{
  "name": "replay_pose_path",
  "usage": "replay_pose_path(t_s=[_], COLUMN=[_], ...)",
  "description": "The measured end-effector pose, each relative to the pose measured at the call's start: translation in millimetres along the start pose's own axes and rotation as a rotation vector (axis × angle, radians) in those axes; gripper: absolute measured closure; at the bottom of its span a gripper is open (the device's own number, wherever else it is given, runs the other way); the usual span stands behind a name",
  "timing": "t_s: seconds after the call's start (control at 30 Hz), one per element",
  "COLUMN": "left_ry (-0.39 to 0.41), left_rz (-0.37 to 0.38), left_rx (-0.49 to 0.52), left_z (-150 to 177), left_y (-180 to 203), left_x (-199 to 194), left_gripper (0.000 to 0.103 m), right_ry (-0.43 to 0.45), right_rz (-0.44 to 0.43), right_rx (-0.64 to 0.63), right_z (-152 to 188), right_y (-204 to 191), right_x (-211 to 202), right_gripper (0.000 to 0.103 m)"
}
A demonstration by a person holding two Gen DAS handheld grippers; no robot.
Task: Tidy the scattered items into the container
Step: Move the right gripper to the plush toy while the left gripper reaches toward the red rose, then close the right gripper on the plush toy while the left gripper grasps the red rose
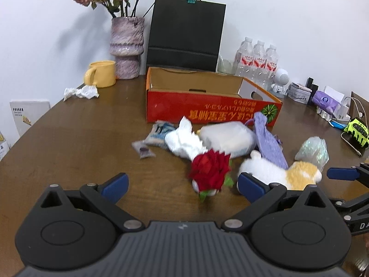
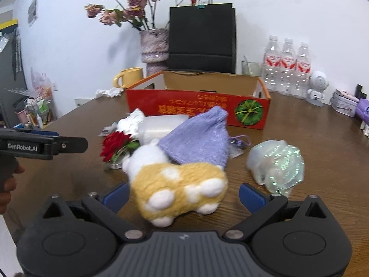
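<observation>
An open red cardboard box (image 1: 207,108) (image 2: 198,108) stands mid-table, with nothing showing inside it. In front of it lie a red fabric rose (image 1: 209,170) (image 2: 115,146), a white-and-yellow plush toy (image 1: 281,173) (image 2: 180,189), a purple knitted pouch (image 1: 269,143) (image 2: 198,138), a white padded packet (image 1: 228,138), crumpled tissue (image 1: 184,140), small sachets (image 1: 147,150) and a shiny wrapped bundle (image 1: 313,150) (image 2: 276,164). My left gripper (image 1: 183,184) is open, just short of the rose. My right gripper (image 2: 184,196) is open, its fingers on either side of the plush toy.
A yellow mug (image 1: 101,73), a purple vase (image 1: 126,46) of dried roses, a black paper bag (image 1: 184,34), water bottles (image 1: 256,62), a white robot figure (image 1: 280,82) and boxes line the back. More crumpled tissue (image 1: 80,92) lies far left. A hand (image 2: 7,184) holds the left gripper.
</observation>
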State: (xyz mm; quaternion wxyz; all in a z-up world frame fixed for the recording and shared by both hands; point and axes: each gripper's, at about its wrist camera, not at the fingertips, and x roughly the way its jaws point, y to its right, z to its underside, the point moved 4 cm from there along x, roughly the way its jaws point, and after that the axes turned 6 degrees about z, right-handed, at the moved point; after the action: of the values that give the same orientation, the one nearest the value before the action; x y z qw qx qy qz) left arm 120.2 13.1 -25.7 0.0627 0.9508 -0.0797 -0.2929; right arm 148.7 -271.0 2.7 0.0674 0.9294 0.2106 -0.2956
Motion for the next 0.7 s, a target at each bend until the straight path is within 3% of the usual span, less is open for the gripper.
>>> replay_pose_path(t_s=[0.23,0.47,0.7], left_ry=[-0.003,-0.007,-0.013], left_rz=[0.01,0.028,0.037], left_rx=[-0.015,-0.027,-0.022], left_z=[8.9,8.5,-0.1], left_y=[-4.8,-4.8,3.8], left_x=[-3.6,4.6,27.7], left_gripper=[0.0,0.0,0.0], right_ry=[0.016,-0.028,-0.002], right_rz=[-0.01,-0.031,-0.022], right_rx=[-0.021,0.006,0.033], right_z=[1.5,-1.4,3.3], right_y=[-7.4,-3.3,2.3], right_x=[10.6,35.2,30.0], right_gripper=[0.0,0.0,0.012])
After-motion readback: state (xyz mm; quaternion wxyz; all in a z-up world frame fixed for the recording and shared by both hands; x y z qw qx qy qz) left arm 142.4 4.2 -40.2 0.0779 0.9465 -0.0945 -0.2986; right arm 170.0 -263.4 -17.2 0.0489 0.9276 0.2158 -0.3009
